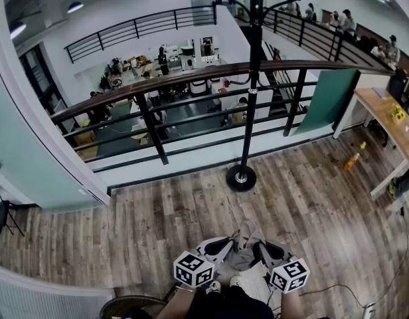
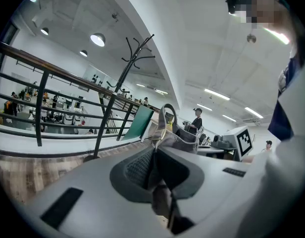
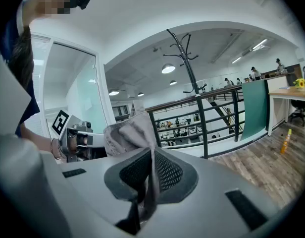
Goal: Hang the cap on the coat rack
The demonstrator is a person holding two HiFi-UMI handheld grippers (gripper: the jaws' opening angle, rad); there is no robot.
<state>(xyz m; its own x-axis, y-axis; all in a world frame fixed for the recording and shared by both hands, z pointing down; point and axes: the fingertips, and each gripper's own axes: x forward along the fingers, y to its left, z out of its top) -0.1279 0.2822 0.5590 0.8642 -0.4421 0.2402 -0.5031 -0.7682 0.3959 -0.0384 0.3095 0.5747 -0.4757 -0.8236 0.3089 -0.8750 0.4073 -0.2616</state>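
- The coat rack (image 1: 251, 78) is a thin black pole standing upright on a round base on the wooden floor (image 1: 311, 198). It is set right in front of the dark railing (image 1: 145, 88), and its curved hooks branch out at the top.
- The cap (image 1: 246, 251) is grey fabric and is not on the coat rack yet. It hangs well short of the rack on the person's side, roughly in line with the base, stretched off the floor between the two grippers.
- The left gripper (image 1: 224, 246) holds the side of the cap to the left of the rack's line. Its jaws are squeezed almost together with a fold of grey cloth pinched between the meshed pads. The cap's strap loop (image 2: 168, 114) arches up just past them.
- The right gripper (image 1: 261, 248) takes the opposite side of the cap. Its jaws are likewise nearly closed on a thin fold of the fabric, and the rest of the cap bunches up beyond the tips.
- To the right of the coat rack, a green panel (image 1: 327, 98) stands against the railing.
- Further right of the rack is a light wooden surface (image 1: 387, 128).
- An orange bottle (image 1: 351, 161) lies on the floor between the rack and that surface.
- Behind the rack, past the railing, people sit and stand on a lower floor.
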